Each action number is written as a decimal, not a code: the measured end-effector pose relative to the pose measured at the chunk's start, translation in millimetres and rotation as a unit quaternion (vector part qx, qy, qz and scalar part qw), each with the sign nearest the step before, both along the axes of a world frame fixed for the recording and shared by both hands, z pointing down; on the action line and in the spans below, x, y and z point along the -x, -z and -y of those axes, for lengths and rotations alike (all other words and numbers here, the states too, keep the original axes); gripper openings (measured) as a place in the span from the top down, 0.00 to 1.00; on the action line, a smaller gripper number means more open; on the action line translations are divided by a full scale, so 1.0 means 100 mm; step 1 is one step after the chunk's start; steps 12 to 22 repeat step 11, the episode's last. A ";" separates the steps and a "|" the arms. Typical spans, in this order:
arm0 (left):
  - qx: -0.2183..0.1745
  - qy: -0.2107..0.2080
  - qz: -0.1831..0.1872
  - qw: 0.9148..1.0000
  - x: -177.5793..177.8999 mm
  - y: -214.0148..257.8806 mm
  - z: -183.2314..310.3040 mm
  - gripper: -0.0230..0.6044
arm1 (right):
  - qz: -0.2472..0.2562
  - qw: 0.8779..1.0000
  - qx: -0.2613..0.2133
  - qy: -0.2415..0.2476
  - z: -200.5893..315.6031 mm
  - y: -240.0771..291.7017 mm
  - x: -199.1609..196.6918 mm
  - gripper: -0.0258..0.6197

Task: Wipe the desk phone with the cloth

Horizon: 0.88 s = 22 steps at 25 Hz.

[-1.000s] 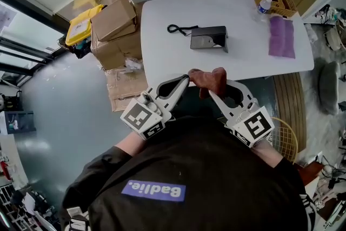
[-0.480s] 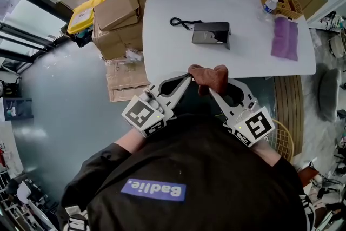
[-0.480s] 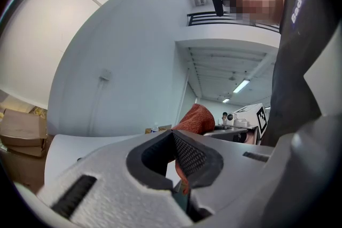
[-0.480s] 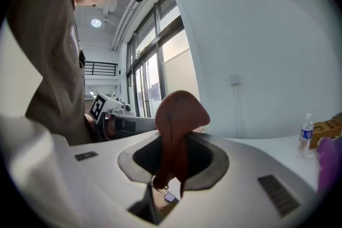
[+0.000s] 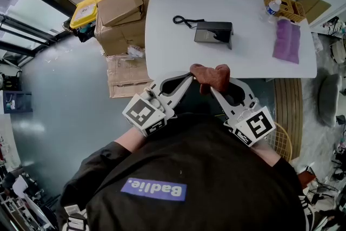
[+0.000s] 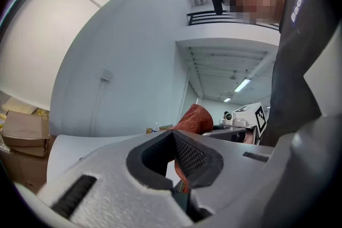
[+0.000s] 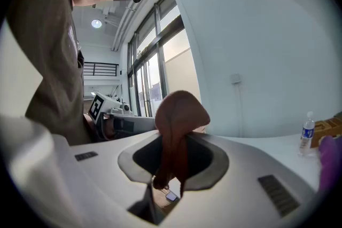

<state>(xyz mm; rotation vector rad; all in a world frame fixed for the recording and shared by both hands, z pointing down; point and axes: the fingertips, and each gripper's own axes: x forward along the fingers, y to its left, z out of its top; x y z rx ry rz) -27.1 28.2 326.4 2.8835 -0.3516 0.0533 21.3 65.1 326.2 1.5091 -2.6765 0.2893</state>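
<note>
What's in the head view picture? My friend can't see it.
The left gripper and right gripper both pinch one brown cloth at the near edge of a white table. A dark phone lies farther on, untouched.

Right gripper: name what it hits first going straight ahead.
The right gripper holds the cloth. Past that, probably the table's near edge, left of the phone; height is unclear, so it might pass over.
</note>
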 end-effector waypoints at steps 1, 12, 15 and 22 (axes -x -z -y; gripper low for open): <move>-0.001 0.001 0.000 1.000 0.00 0.00 0.00 0.95 | 0.001 1.000 0.000 0.001 0.00 0.00 0.00 0.83; -0.007 0.008 -0.002 1.000 0.03 0.04 -0.03 0.95 | 0.001 1.000 -0.006 0.000 -0.04 0.03 -0.01 0.83; -0.007 0.008 -0.002 1.000 0.03 0.04 -0.03 0.95 | 0.001 1.000 -0.006 0.000 -0.04 0.03 -0.01 0.83; -0.007 0.008 -0.002 1.000 0.03 0.04 -0.03 0.95 | 0.001 1.000 -0.006 0.000 -0.04 0.03 -0.01 0.83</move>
